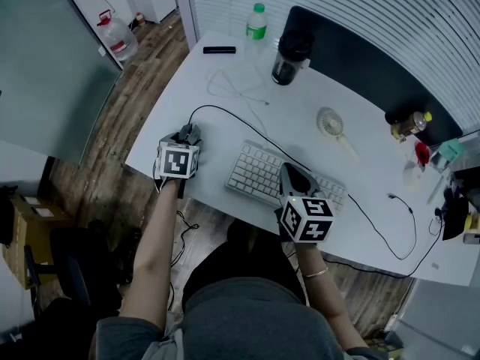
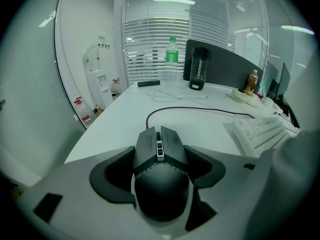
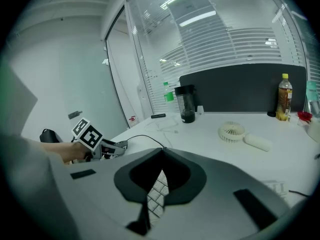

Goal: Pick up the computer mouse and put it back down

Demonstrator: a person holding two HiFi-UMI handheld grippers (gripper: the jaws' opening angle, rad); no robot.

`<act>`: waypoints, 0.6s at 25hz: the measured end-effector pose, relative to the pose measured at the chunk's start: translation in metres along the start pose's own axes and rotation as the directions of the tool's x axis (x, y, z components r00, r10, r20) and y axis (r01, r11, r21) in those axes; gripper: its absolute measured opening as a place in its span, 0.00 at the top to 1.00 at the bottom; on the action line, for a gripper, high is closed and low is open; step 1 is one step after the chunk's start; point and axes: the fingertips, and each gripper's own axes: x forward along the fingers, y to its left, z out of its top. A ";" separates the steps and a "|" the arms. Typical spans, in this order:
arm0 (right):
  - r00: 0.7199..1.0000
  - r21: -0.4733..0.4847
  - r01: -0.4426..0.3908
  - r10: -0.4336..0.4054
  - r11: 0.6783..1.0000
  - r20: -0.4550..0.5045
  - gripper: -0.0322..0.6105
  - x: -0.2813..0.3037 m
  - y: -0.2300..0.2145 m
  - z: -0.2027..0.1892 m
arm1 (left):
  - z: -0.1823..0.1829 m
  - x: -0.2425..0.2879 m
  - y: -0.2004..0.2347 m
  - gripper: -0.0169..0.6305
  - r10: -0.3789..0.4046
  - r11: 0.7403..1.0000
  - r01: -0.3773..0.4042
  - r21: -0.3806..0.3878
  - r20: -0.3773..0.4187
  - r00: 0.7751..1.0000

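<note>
Between the jaws of your left gripper (image 2: 161, 173) sits the dark grey angular computer mouse (image 2: 164, 140), tail end nearest the lens, scroll wheel pointing away. Both black pads (image 2: 113, 177) lie against its flanks, so the gripper is clamped on the mouse. Its thin black cable (image 2: 190, 108) runs from the nose out across the white desk (image 2: 120, 129) toward the far side. The head view puts the mouse near the desk's front left edge, just left of the white keyboard (image 1: 259, 172). No view settles whether the mouse is resting on the desk or raised just off it. Your right gripper (image 3: 161, 156) has its jaw tips pressed together with nothing held; only keyboard keys show through the gap below the tips, and it hangs over the keyboard, well apart from the mouse. Judgement: the step in hand is the grasp or the start of the lift. Next move calls for a straight, modest raise with slack kept in the cable, then a level return to bare desk beside the keyboard before you part the jaws.
</note>
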 end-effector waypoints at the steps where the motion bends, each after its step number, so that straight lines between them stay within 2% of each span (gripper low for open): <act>1: 1.000 0.000 -0.001 0.001 1.000 0.000 0.94 0.000 0.000 0.000 | 0.000 0.001 0.000 0.51 0.000 1.000 0.000 0.002 0.000 1.000; 15: 1.000 0.008 -0.006 0.006 1.000 -0.009 0.94 0.002 0.000 -0.004 | 0.005 0.005 -0.003 0.51 -0.025 0.999 0.025 0.021 0.001 1.000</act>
